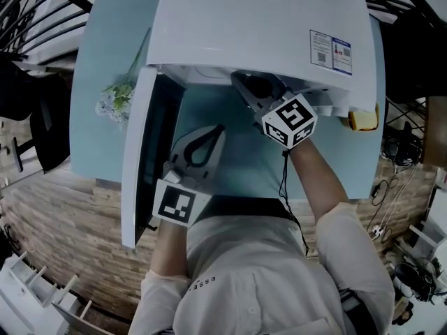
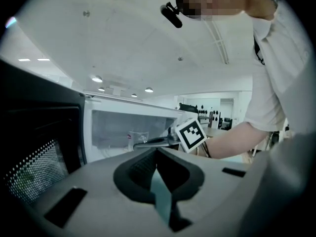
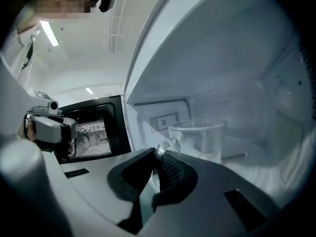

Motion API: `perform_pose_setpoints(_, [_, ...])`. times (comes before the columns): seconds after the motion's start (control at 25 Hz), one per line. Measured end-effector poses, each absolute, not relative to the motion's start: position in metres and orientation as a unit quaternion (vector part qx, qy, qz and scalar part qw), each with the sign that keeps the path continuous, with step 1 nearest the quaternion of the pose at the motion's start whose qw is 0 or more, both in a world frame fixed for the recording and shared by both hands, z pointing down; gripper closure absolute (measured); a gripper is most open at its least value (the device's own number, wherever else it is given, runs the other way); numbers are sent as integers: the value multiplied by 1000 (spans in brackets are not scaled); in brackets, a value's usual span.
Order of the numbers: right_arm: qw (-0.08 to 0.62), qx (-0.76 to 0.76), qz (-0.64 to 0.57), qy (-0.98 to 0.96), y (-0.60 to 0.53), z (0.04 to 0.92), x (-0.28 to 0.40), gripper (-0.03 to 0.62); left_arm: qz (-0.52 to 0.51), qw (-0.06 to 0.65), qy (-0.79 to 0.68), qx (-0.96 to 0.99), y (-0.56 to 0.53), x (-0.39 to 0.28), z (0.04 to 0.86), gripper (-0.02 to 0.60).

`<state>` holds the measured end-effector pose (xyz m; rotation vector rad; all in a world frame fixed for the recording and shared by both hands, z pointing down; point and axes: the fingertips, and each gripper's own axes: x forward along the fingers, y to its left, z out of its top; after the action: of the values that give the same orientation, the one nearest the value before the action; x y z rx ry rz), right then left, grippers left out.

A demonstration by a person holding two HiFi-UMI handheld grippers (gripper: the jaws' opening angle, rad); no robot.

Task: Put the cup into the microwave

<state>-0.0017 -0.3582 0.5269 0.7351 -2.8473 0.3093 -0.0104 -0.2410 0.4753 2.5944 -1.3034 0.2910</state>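
Note:
The white microwave point(image 1: 258, 26) stands on a teal table with its door point(image 1: 136, 159) swung open to the left. A clear glass cup point(image 3: 200, 139) with a handle is inside the cavity, close over the turntable; whether it rests on the turntable I cannot tell. My right gripper point(image 3: 159, 154) reaches into the cavity, shut on the cup's handle. The left gripper view also shows the cup point(image 2: 138, 137) inside the microwave, with the right gripper point(image 2: 143, 144) behind it. My left gripper point(image 1: 209, 135) is shut with nothing in it, over the table just in front of the open door.
A small bunch of flowers point(image 1: 115, 100) lies on the table point(image 1: 230, 152) left of the microwave. A yellow object point(image 1: 363, 119) sits at its right corner. The glass turntable point(image 3: 276, 167) covers the cavity floor. The door's dark mesh window point(image 3: 94, 132) stands to the left.

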Motion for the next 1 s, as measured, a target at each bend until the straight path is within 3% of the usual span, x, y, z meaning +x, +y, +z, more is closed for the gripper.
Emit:
perform_pose_setpoints(0.68, [89,269,110,-953,-372,535,-4,576,100,116,-435,887,-240,-11,479,578])
perform_pose_setpoints(0.72, [91,269,111,-952,-371,537,-4,569,100,116,-435,887,-240,-11,479,578])
perform_pose_setpoints(0.8, [94,265,113,-953,-369,540,-3,491,100,117,-435,887,-239,-12,480,578])
perform_pose_setpoints(1.0, [93,284,117,-947,-370,541,8,483,104,122,-433,887,-235,-11,484,578])
